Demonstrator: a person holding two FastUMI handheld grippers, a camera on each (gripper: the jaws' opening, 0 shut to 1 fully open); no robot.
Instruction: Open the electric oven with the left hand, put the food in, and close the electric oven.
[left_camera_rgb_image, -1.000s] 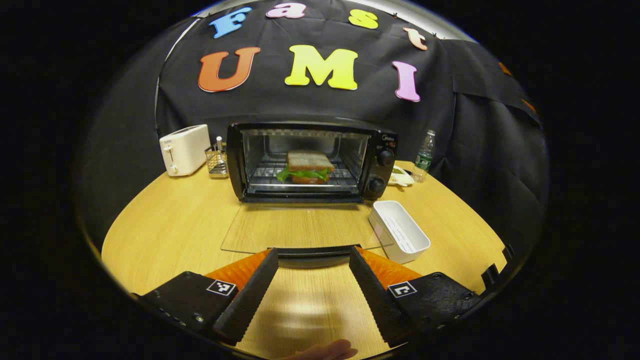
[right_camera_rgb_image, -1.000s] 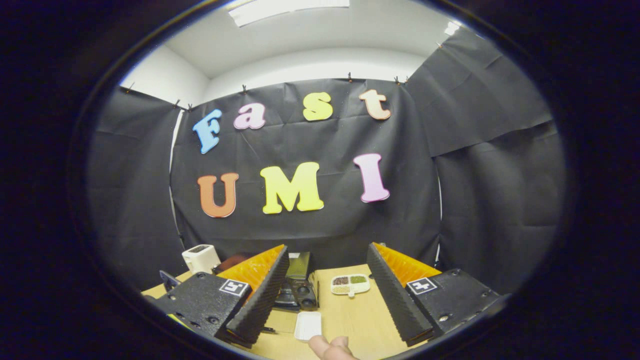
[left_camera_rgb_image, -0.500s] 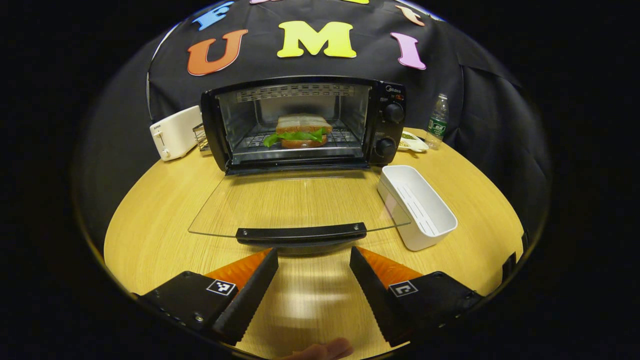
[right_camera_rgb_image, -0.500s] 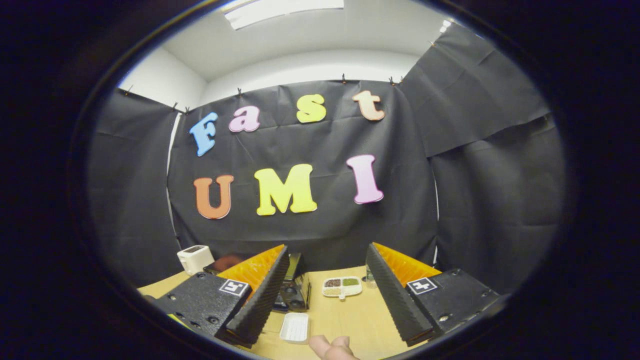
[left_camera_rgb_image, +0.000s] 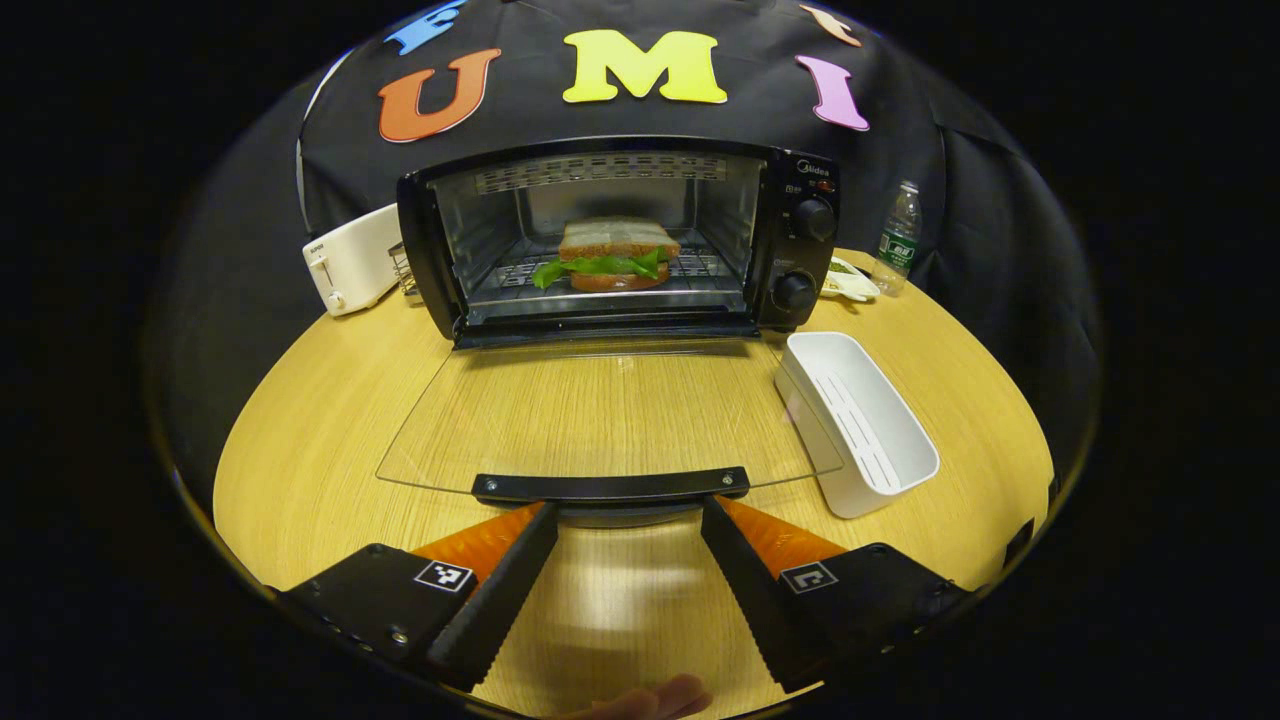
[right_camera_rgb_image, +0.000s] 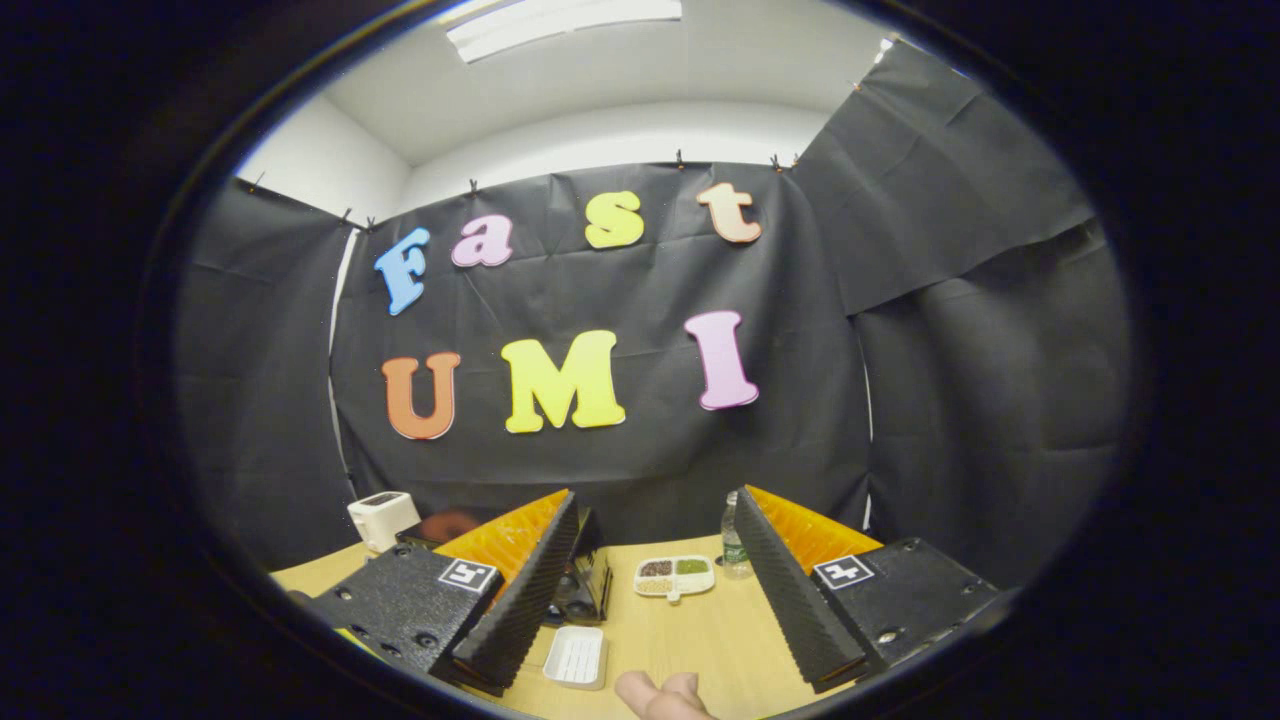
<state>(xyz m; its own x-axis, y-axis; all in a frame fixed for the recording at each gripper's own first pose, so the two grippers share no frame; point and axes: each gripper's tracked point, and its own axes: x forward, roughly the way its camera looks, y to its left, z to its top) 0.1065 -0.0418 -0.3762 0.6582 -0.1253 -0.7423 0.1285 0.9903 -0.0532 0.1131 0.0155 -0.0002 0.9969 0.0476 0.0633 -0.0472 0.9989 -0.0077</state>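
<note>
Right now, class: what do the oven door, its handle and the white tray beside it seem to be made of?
Oven door: looks like clear glass, glossy; the table's wood grain shows straight through it.
Handle: dark, matt bar with screws at its ends, probably plastic, possibly coated metal.
White tray: smooth, opaque white with moulded ribs inside, most likely plastic.

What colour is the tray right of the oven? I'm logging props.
White; the tray shows best in the left gripper view.
</note>
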